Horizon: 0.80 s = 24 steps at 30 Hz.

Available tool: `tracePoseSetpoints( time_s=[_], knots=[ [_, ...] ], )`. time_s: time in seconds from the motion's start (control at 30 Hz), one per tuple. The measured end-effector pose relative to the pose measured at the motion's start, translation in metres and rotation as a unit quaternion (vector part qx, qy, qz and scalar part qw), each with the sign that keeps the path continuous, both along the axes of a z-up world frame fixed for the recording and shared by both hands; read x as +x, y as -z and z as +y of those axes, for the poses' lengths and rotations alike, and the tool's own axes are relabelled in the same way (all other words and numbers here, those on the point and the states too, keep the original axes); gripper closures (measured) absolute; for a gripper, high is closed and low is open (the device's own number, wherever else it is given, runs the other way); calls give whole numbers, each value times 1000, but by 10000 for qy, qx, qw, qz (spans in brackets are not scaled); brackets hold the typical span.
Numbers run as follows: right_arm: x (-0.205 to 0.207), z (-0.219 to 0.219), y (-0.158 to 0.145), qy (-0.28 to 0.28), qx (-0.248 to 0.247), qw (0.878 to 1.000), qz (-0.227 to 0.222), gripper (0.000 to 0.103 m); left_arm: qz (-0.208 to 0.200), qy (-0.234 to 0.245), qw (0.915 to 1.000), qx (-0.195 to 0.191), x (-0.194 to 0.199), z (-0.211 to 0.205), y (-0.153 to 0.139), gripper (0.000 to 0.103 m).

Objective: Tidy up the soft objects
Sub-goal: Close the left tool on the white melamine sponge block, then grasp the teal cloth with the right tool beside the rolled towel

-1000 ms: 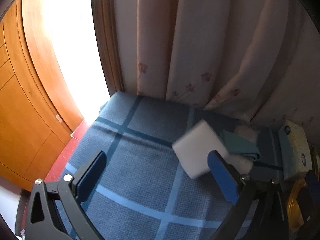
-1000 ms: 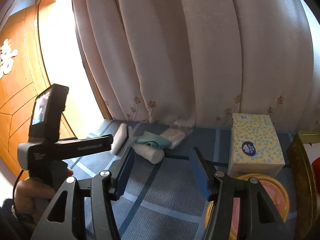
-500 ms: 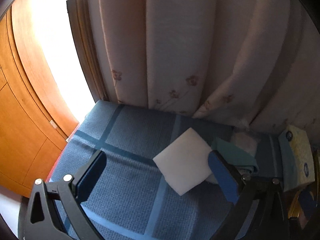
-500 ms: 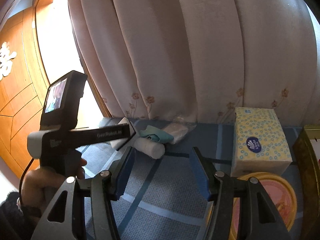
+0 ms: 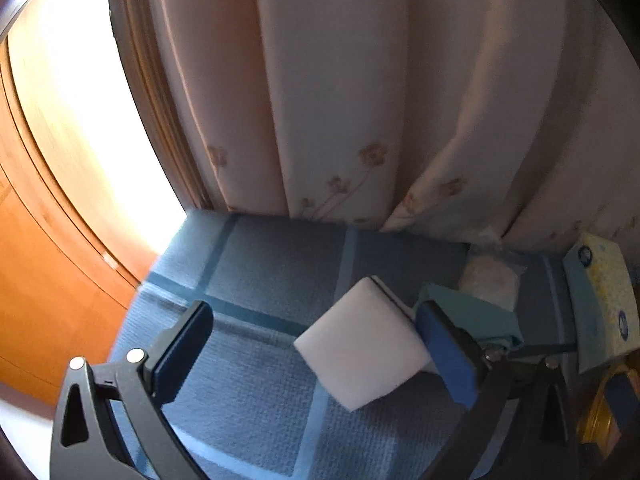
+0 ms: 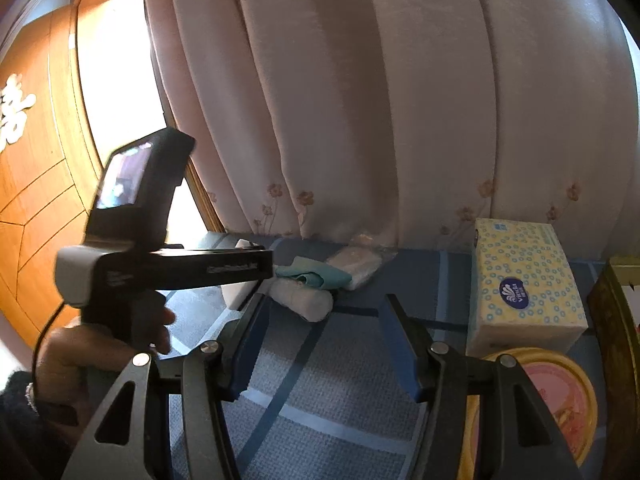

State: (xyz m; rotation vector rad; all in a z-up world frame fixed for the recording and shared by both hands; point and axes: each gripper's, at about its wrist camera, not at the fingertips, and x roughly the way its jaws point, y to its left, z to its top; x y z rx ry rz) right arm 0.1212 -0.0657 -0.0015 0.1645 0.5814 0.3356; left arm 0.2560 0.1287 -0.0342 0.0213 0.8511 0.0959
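Right of centre in the lower half of the left wrist view, a white sponge block (image 5: 362, 342) lies on the blue checked cloth (image 5: 276, 264), tilted like a diamond. Its right corner sits behind the blue pad of the left gripper (image 5: 320, 348)'s right finger, though contact cannot be told; that gripper's fingers stand wide apart with nothing clamped between them, and the block lies nearer the right finger than the left. Just beyond the block, toward the right of the frame, a folded teal cloth (image 5: 472, 312) rests beside a pale bagged bundle (image 5: 490, 280) at the foot of the pink curtain (image 5: 340, 100). At the right edge stands a yellow tissue box (image 5: 604, 300). From the right wrist view, the right gripper (image 6: 320, 336) sits low in the frame with its fingers apart and empty; past them lie a white rolled cloth (image 6: 304, 300), the teal cloth and the bundle, while a hand (image 6: 92, 356) at lower left holds the left gripper's handle. An orange-rimmed dish (image 6: 560, 400) shows at lower right.
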Motion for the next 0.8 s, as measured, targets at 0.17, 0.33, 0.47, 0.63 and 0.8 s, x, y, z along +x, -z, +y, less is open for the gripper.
tracePoseSetpoints(
  time_s=[0.17,0.33,0.47,0.63,0.8],
  knots=[
    [2,0,2,13,-7,10000,65,44,19,44,9996,-289,3,7,6,0],
    [3,0,3,29,3,9999,110,44,-49,561,9892,-1351,-10,25,12,46],
    [4,4,2,-70,-12,9999,132,44,-323,756,9881,-1301,-24,26,4,69],
    [9,5,-1,-118,20,9997,197,44,-701,598,9915,-918,-34,30,-6,80],
    [21,18,-5,-326,-104,9991,247,44,-616,672,9906,-1018,-31,39,-7,73]
  ],
)
